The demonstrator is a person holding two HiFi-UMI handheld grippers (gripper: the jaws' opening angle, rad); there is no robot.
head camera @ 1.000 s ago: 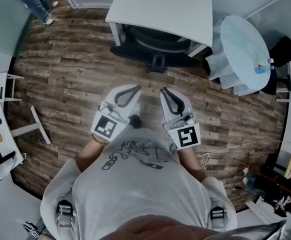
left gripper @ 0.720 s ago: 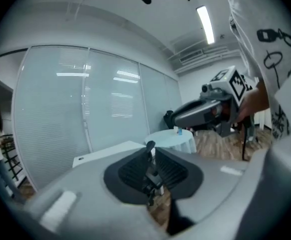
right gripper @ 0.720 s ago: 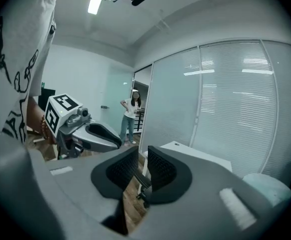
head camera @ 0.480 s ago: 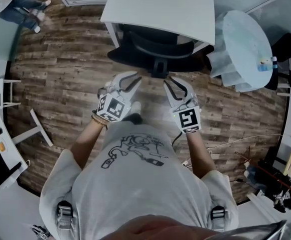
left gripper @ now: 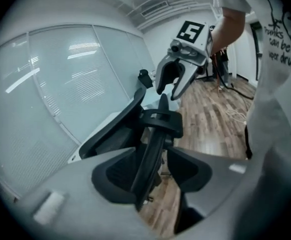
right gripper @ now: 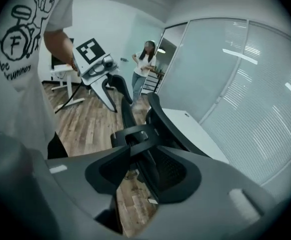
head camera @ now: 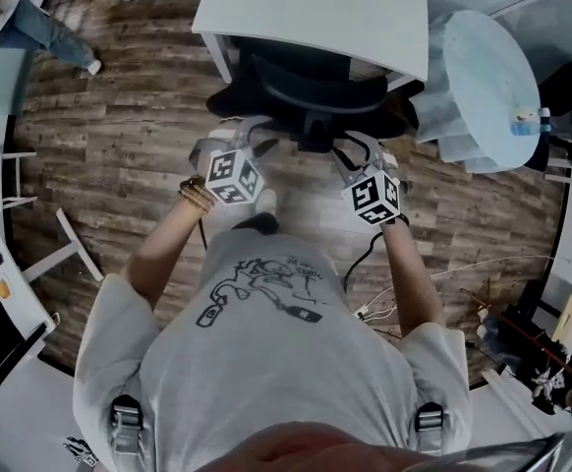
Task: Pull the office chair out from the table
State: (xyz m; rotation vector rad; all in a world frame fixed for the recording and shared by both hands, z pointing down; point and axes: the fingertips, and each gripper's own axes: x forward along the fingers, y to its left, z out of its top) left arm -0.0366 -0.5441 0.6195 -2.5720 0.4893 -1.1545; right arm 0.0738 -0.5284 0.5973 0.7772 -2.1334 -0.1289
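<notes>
The office chair (head camera: 311,91) is sitting tucked under the table (head camera: 315,8), back toward the person, and the left gripper (left gripper: 153,170) and right gripper (right gripper: 143,171) are flanking its back support. Both sets of jaws have just been opening and are standing wide apart, the black upright bar (left gripper: 153,141) showing in each gap, unclamped. Each should probably be closing firmly on rigid frame, then both drawing back evenly so the chair is rolling straight.

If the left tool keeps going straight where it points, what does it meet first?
Likely the office chair's black back spine: it already stands, ungripped, between the jaws of the left tool, which have just been opening. Depth is unclear.
</notes>
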